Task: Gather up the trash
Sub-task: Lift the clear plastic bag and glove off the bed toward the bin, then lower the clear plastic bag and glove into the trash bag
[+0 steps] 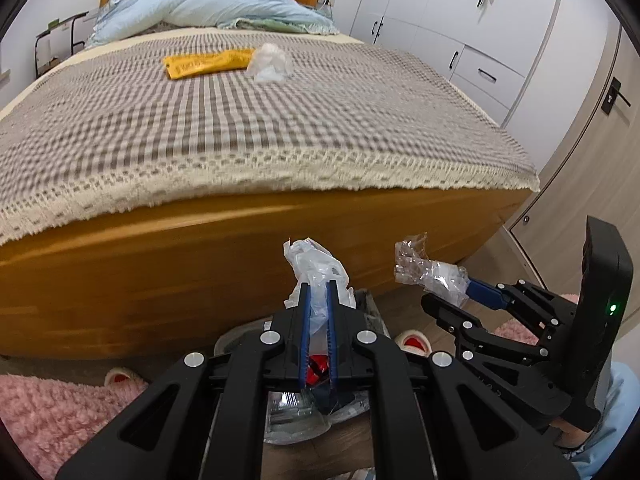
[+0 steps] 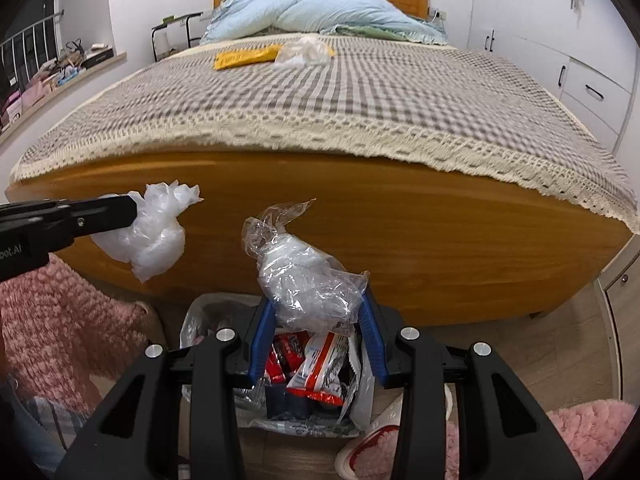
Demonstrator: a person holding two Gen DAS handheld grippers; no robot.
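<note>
A crumpled white bag (image 1: 316, 276) is pinched by the left gripper (image 1: 317, 292). Crinkled clear film (image 2: 308, 284) is clamped by the right gripper (image 2: 318, 312). The bin's (image 2: 192, 320) wrappers (image 2: 316, 364) are shown only by the right view.

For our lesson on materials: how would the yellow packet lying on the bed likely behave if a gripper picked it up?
The yellow packet lies flat and creased on the bedspread, so it probably flops when lifted. It looks thin, so likely light. Its surface seems smooth, so it might slip between fingers.

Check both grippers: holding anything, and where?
Left gripper: white bag, pinched at one end. Right gripper: clear wrapper, clamped across its bulky end.
</note>
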